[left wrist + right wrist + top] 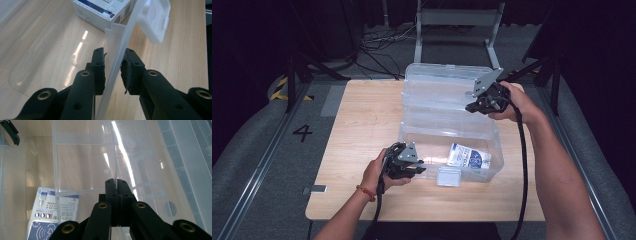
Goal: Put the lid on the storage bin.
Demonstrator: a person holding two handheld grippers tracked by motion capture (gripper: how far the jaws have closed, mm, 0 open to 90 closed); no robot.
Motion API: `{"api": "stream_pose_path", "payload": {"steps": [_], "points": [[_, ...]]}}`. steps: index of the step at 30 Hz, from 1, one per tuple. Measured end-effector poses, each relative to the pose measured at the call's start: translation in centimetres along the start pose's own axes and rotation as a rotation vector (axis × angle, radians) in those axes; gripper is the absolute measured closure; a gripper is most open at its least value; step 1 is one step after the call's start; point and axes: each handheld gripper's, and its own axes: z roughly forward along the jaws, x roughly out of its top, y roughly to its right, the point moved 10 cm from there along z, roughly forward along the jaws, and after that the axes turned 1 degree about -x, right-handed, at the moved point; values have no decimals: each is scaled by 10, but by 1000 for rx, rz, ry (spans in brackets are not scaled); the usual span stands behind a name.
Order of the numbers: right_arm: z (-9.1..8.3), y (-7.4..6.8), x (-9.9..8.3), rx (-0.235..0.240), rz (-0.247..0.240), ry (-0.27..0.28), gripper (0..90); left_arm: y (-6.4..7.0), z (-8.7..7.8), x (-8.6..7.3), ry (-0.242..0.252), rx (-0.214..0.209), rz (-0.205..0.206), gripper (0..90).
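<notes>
The clear plastic box (447, 135) sits on the wooden table (362, 130), right of centre, with its lid (447, 82) swung open toward the far side. Inside it, at the near right corner, lies a small white and blue carton (469, 157) printed with a dropper bottle and an ear drawing. A white latch (449, 176) hangs on the outside of the near wall.

The left gripper (414, 167), held in the person's left hand (377, 172), is at the near wall of the box. In the left gripper view its jaws stand spread a little, one inside and one outside the thin wall (117, 60); the outer pad seems to touch it, the inner one stands just clear.

The right gripper (477, 106), in the right hand (517, 102), is at the far right of the box. In the right gripper view its jaws are pressed together on a thin clear edge (116, 173), though whether that edge belongs to the lid or the box wall is not clear.
</notes>
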Motion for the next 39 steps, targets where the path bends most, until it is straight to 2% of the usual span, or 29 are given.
{"api": "stream_pose_path", "payload": {"steps": [5, 6, 18, 20, 24, 28, 36, 39], "points": [[-5, -10, 0, -16, -5, 19, 898, 0, 0, 0, -2, -1, 0, 730], [-7, -15, 0, -14, -12, 29, 898, 0, 0, 0, -1, -1, 0, 729], [-16, -39, -4, -6, -19, 67, 895, 1, 0, 0, 5, 14, -5, 719], [-17, -44, -4, -25, -16, 63, 886, 1, 0, 0, 8, 17, -1, 716], [-18, -48, -5, -44, -20, 56, 886, 0, 0, 0, 14, 25, 15, 711], [-19, -54, -7, -25, -19, 75, 885, 0, 1, 0, 20, 30, 24, 710], [-19, -59, -9, -31, 0, 104, 878, 0, 0, 0, 35, 27, 40, 711], [-20, -63, -10, -34, -7, 104, 876, 1, 0, 0, 39, 30, 41, 709]]}}
